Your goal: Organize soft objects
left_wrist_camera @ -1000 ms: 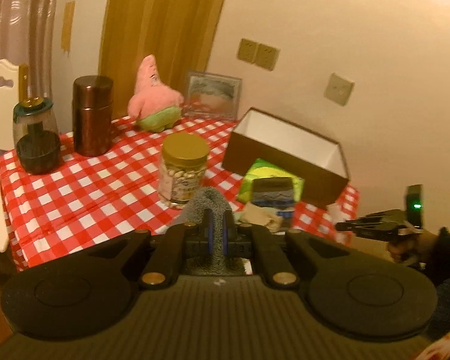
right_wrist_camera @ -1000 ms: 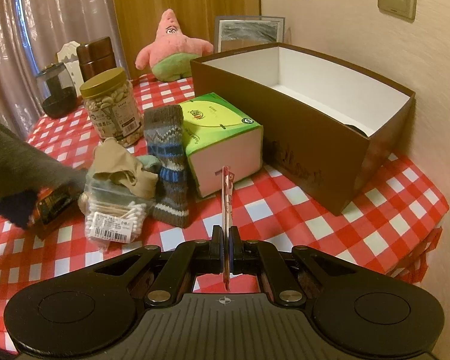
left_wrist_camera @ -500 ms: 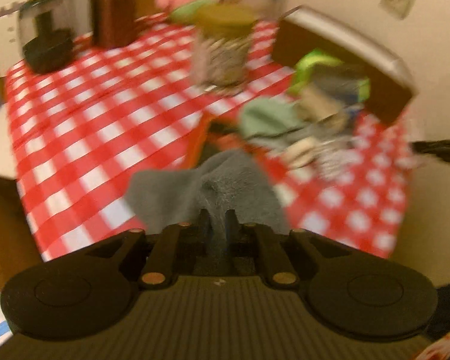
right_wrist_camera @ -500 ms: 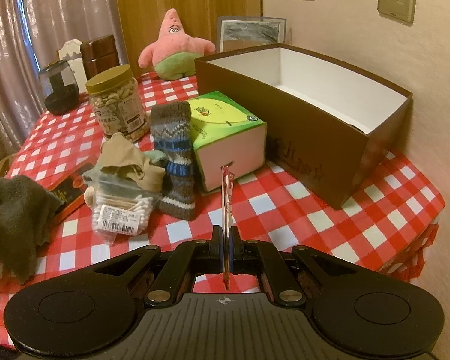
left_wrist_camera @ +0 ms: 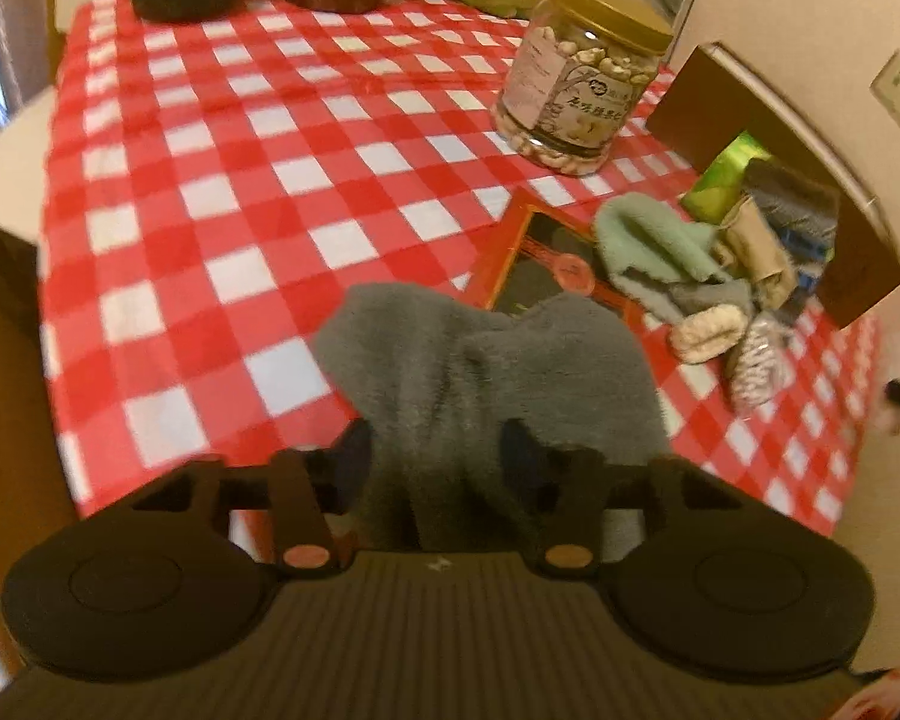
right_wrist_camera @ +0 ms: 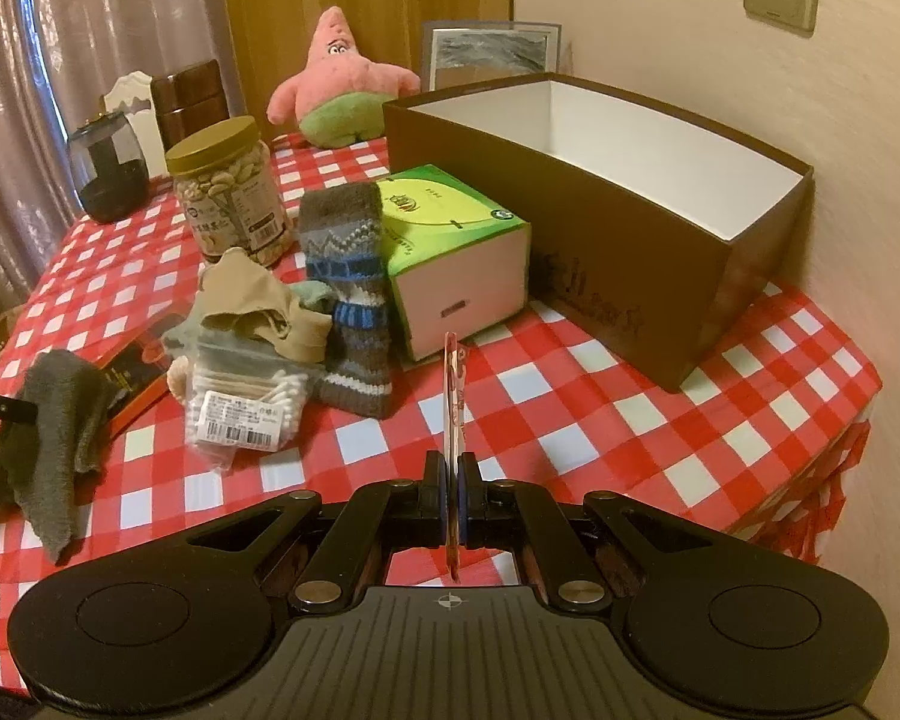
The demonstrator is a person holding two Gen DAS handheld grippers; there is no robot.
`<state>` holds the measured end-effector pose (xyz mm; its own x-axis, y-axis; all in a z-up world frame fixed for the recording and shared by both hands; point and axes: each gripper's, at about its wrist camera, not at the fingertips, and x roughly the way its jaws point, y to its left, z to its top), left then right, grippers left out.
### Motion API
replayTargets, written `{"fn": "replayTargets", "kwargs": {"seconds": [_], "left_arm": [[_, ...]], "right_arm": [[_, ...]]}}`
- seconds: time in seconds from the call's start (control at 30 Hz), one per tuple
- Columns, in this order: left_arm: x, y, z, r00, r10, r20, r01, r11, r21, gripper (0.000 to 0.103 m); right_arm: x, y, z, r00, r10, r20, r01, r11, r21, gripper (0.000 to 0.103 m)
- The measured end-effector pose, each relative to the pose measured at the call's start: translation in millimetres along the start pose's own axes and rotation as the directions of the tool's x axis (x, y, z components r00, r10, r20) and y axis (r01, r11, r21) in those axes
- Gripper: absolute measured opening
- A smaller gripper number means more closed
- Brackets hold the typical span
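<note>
Left claw [left_wrist_camera: 435, 450]: jaws opening, with a grey sock [left_wrist_camera: 486, 360] between them; the pads stand off the cloth on both sides, so the grip is released. Sock drapes forward onto the table [left_wrist_camera: 222, 192], near its front edge, its far end just touching a red-framed flat box [left_wrist_camera: 534, 252].

Right claw [right_wrist_camera: 450, 501]: clenched on a thin flat red packet [right_wrist_camera: 455, 384], held edge-on and upright above the table.

Soft items, 1 loose pile at mid-table, right wrist view:
- 1 patterned knit sock [right_wrist_camera: 348, 294], grey, blue and white, leaning against a green tissue box [right_wrist_camera: 450, 228].
- 1 beige sock [right_wrist_camera: 258, 306], crumpled, lying on a clear bag of cotton swabs [right_wrist_camera: 240, 396].
- 1 pale green sock [left_wrist_camera: 648, 240], beside the beige one, partly over the red-framed flat box.
- 1 pink star plush toy [right_wrist_camera: 342, 84], apart from the pile, at the far end of the table by a framed picture [right_wrist_camera: 489, 54].

Other items:
- 1 brown open box [right_wrist_camera: 600, 204] with white inside, along the wall, just beside the tissue box.
- 1 jar of nuts [right_wrist_camera: 231, 192] with gold lid.
- 1 dark glass jar [right_wrist_camera: 105, 168], far left.
</note>
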<state>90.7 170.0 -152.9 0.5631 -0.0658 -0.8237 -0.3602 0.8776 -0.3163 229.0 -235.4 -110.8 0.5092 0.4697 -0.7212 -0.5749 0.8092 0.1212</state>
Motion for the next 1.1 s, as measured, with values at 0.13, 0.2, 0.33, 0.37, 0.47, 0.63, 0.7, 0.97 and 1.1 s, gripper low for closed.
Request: {"fn": "replayTargets", "kwargs": {"seconds": [0.13, 0.2, 0.33, 0.37, 0.47, 0.63, 0.7, 0.97, 1.1], "left_arm": [[-8.1, -2.0, -1.4, 0.997, -0.079, 0.015, 0.079, 0.997, 0.015, 0.014], [-18.2, -6.5, -1.2, 0.995, -0.098, 0.025, 0.096, 0.994, 0.047, 0.013], [-48.1, -17.1, -0.5, 0.987, -0.148, 0.061, 0.141, 0.985, 0.097, 0.013], [-57.2, -21.8, -0.1, 0.984, -0.162, 0.070, 0.153, 0.981, 0.117, 0.013], [-79.3, -39.2, 1.4, 0.972, -0.213, 0.094, 0.195, 0.965, 0.174, 0.013], [-98.4, -75.5, 2.6, 0.949, -0.299, 0.103, 0.267, 0.932, 0.245, 0.013], [-101.1, -92.5, 3.0, 0.938, -0.333, 0.100, 0.296, 0.915, 0.273, 0.013], [-98.3, -170.2, 12.7, 0.888, -0.454, 0.072, 0.404, 0.847, 0.345, 0.013], [-87.6, -214.1, 22.0, 0.864, -0.500, 0.061, 0.445, 0.814, 0.373, 0.013]], "right_arm": [[-0.1, 6.4, -0.1, 1.000, -0.002, -0.003, 0.002, 1.000, -0.003, 0.003], [-0.1, 9.0, 0.1, 1.000, -0.004, -0.004, 0.004, 1.000, -0.002, 0.003], [-2.4, 13.6, -0.4, 1.000, -0.010, -0.001, 0.010, 1.000, -0.001, 0.003], [-3.3, 14.5, -0.8, 1.000, -0.012, 0.000, 0.012, 1.000, 0.002, 0.003], [-6.0, 15.0, -1.9, 1.000, -0.011, 0.001, 0.011, 1.000, 0.015, 0.003], [-8.6, 13.1, -2.2, 1.000, -0.003, -0.005, 0.003, 0.999, 0.034, 0.003], [-10.0, 11.5, -0.8, 1.000, 0.001, -0.004, -0.001, 0.999, 0.037, 0.003], [-22.7, -15.3, 9.8, 1.000, 0.021, -0.008, -0.020, 0.999, 0.049, 0.003], [-35.6, -40.2, 18.1, 1.000, 0.027, -0.009, -0.027, 0.997, 0.067, 0.003]]}}
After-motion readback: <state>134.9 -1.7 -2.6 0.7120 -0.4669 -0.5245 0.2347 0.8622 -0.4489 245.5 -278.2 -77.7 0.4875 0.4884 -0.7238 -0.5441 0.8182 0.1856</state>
